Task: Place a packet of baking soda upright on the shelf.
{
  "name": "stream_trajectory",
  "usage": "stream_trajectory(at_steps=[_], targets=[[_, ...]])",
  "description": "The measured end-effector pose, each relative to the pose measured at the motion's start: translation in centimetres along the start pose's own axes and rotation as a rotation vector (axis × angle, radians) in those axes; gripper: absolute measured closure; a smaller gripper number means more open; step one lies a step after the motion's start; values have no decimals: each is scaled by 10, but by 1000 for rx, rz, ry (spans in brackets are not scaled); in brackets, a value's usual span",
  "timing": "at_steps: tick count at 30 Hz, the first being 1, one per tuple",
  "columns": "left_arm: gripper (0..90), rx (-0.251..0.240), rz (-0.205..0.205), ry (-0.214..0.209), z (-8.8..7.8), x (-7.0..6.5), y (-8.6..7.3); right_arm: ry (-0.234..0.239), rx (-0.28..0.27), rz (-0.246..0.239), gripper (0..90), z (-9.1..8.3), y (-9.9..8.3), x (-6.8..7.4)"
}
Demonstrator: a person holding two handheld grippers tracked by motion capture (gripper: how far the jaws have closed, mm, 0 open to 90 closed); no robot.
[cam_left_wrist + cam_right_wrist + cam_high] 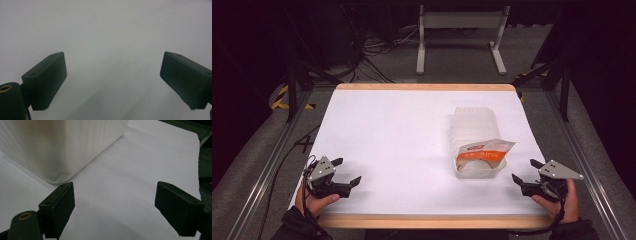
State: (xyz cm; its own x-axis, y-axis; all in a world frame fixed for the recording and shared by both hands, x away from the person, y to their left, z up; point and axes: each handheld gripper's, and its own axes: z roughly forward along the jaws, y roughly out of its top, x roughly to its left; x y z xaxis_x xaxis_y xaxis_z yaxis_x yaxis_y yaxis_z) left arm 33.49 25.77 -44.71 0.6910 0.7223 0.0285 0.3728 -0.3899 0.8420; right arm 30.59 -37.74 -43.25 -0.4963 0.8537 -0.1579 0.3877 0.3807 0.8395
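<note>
A translucent white ribbed plastic container (476, 135) lies on the white table sheet (402, 145), right of the middle. An orange and white food packet (482, 154) sticks out of its near end. My right gripper (526, 171) rests near the table's front right corner, open, just right of the container, with nothing between its jaws. In the right gripper view the container's ribbed wall (62, 147) fills the upper left, close ahead of the right gripper (113, 206). My left gripper (347, 171) sits open at the front left over bare sheet; the left gripper (113, 80) holds nothing.
The table has a wooden rim (427, 221) along the front and back. Metal rails (259, 175) run along both sides. A white stand (459, 35) and cables lie on the floor beyond the far edge.
</note>
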Motion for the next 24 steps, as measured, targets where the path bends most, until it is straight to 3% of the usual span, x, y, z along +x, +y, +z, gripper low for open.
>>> stream_trajectory(at_steps=[4,10,24], targets=[[70,6,16,-1,1,-2,0,-7,-1,2,162,-1,0,1],[69,-17,10,9,-3,-2,0,-14,4,0,146,2,1,3],[67,-1,21,6,0,-1,1,-24,16,21,101,5,-2,0]])
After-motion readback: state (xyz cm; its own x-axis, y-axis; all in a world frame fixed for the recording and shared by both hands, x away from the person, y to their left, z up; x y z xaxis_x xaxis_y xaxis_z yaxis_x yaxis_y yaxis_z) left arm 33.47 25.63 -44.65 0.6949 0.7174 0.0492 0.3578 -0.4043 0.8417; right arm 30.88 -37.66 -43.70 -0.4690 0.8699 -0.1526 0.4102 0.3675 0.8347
